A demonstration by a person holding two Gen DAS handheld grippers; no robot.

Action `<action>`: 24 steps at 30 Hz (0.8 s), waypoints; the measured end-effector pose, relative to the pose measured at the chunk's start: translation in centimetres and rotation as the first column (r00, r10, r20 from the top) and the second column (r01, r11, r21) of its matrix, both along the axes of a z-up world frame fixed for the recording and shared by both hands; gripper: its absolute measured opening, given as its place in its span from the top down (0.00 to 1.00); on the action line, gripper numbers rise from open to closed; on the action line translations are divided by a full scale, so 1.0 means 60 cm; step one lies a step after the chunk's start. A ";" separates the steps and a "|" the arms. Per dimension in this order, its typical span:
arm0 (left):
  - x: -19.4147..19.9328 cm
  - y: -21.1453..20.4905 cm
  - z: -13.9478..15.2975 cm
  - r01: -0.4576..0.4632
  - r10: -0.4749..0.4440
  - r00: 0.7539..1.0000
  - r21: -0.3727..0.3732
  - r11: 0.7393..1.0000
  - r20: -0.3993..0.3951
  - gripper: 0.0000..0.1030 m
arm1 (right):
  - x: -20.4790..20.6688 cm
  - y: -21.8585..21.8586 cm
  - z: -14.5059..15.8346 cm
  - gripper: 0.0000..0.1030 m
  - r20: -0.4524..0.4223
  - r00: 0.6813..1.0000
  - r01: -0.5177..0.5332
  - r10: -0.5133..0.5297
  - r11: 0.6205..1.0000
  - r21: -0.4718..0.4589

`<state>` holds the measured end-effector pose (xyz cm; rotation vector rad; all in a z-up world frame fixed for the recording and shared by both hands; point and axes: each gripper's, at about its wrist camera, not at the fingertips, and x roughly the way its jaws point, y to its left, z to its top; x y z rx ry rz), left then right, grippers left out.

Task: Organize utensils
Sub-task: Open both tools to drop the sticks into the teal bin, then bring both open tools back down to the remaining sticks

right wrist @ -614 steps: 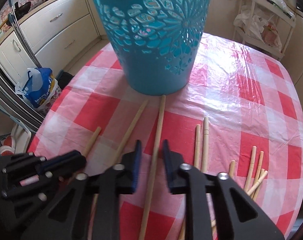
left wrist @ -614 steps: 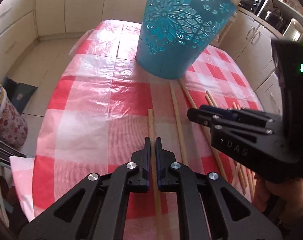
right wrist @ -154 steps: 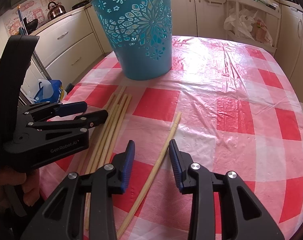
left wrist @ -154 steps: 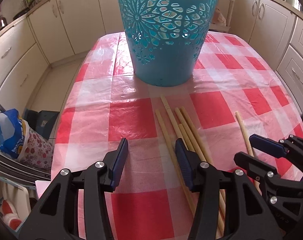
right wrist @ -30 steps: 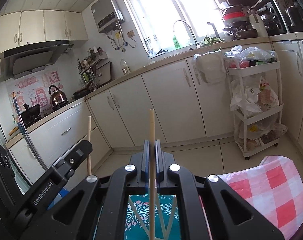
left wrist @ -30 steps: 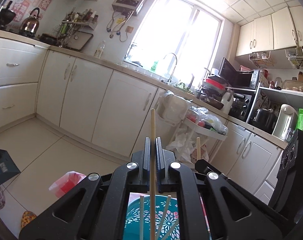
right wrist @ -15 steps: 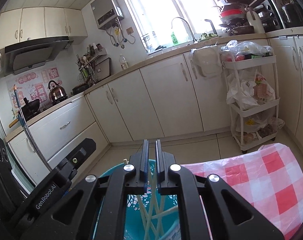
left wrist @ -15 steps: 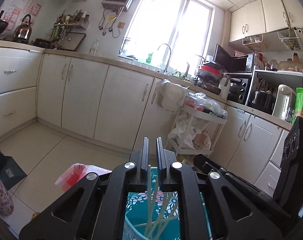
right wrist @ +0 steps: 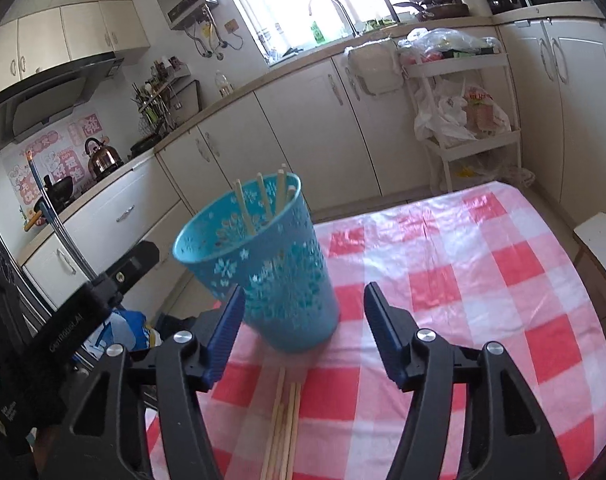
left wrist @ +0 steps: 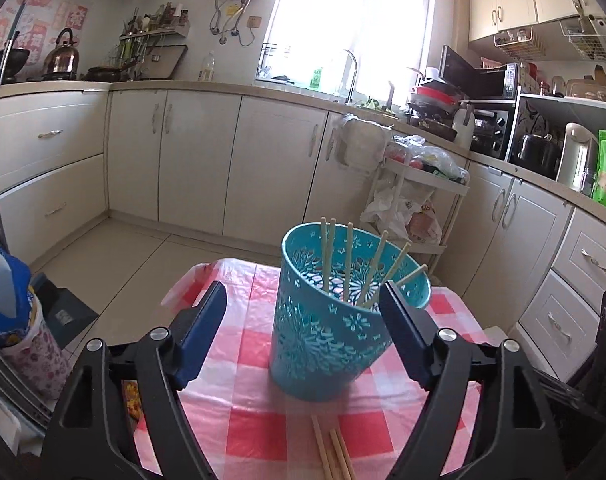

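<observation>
Red-and-white checked tablecloth (left wrist: 243,420) covers the table, and on it stands the blue openwork basket (left wrist: 323,344), upright, with several wooden chopsticks (left wrist: 347,258) leaning inside it, their tips above the rim. In the right wrist view the basket (right wrist: 279,280) sits toward the table's left edge, and more loose chopsticks (right wrist: 285,424) lie flat on the cloth just in front of its base; the left wrist view shows that same small bundle (left wrist: 331,448) at the bottom of the picture.

Readable writing is sparse: the side of the left gripper (right wrist: 79,320), seen at the left of the right wrist view, carries pale lettering that looks like "GenRobot.AI", blurred here. Pink posters on the far kitchen wall bear characters too small to read.

Both grippers point slightly downward toward the basket from the near side of the table. The left gripper (left wrist: 303,328) has its jaws spread wide with nothing between them; the basket merely shows beyond the gap. The right gripper (right wrist: 303,332) likewise stands parted and empty. Both pairs of jaws have just been opening.

A second ago each gripper was clamped on a single upright chopstick above the basket; those sticks are now gone from the jaws, and the view has dropped from cabinets to tabletop.
</observation>
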<state>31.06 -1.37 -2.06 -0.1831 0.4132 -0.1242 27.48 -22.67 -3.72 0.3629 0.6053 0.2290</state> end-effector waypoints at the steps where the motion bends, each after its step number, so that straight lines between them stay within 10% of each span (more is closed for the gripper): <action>1: -0.009 0.000 -0.001 -0.004 0.004 1.000 0.007 1.000 -0.008 0.24 | -0.010 0.002 -0.005 0.34 -0.017 1.000 0.000 0.000 1.000 -0.006; 9: -0.071 0.001 -0.007 -0.027 0.030 0.995 0.041 0.999 -0.096 0.13 | -0.077 0.026 -0.046 0.12 -0.147 0.989 -0.010 -0.002 0.996 -0.083; 24: -0.119 0.022 0.004 -0.027 0.037 0.993 0.091 0.996 -0.115 0.08 | -0.115 0.056 -0.059 0.10 -0.214 0.977 -0.034 0.005 0.990 -0.134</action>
